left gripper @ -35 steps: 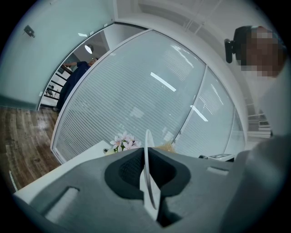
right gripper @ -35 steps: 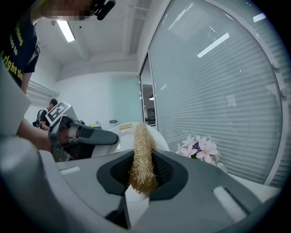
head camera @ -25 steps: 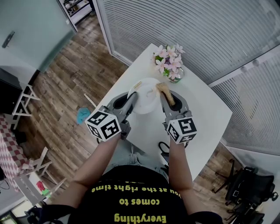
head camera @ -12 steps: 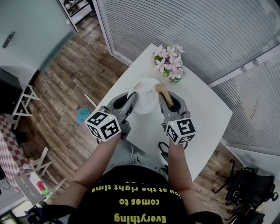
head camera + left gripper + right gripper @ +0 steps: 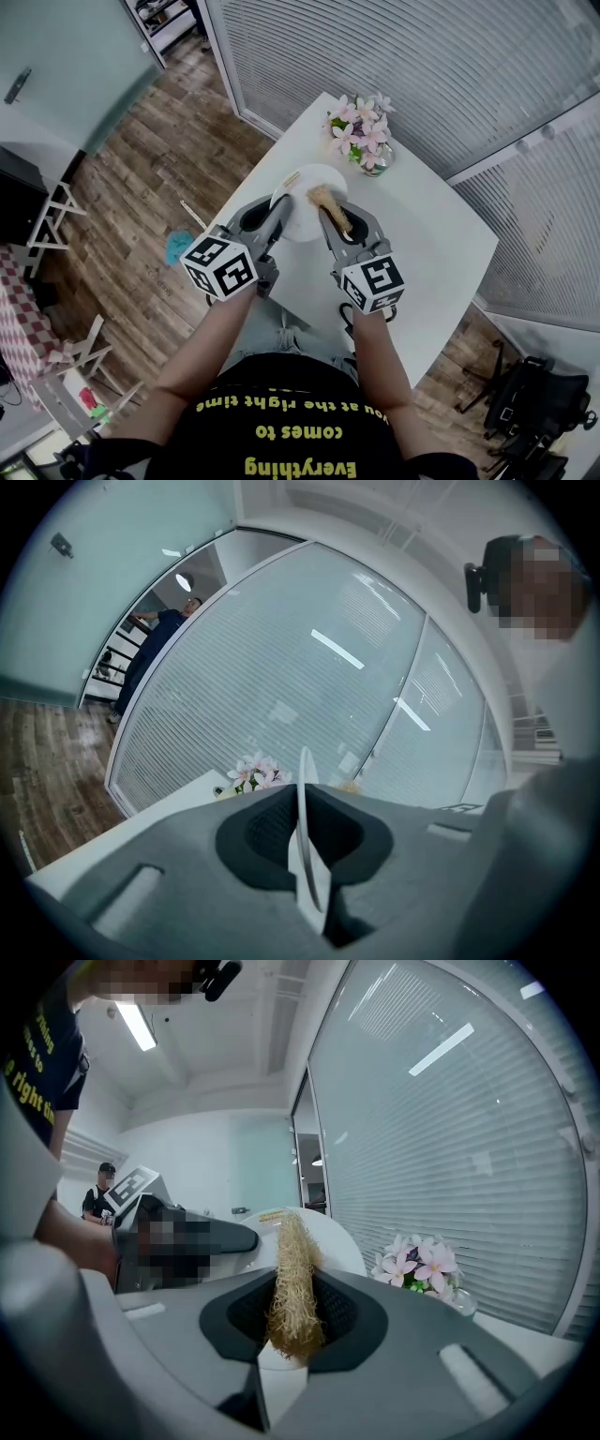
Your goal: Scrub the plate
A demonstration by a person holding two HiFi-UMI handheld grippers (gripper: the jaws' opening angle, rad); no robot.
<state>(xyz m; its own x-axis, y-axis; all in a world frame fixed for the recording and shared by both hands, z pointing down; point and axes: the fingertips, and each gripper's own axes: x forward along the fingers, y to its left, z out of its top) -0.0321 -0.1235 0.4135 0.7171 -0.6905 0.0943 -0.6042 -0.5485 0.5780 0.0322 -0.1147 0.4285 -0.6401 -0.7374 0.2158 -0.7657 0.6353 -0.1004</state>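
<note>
Here, in the head view, the round white ceramic plate sits above the near edge of the white tabletop, between the two tools, with the glass vase of pink flowers just beyond it. The left gripper reaches its rim from the left, and the right gripper comes in from the right. A strip of tan, fibrous loofah scrubber pokes out ahead of the right gripper and lies across the plate's right half. Both forearms run forward side by side. Whether the plate's lower edge rests on the tabletop cannot be told from here. In the left gripper view, the jaws are closed on the plate's rim, and the plate shows as a thin white line standing upright between the pads. So this hand serves as the clamp, with the plate's face turned toward the other hand. In the right gripper view, the jaws are pinched on the loofah strip, whose long axis runs straight ahead along them. Directly past its frayed tip is the plate's broad white face, very near or already touching. The scrubbing hand therefore needs only to press forward and sweep across that face, and its gripper is aimed slightly downward at it.
</note>
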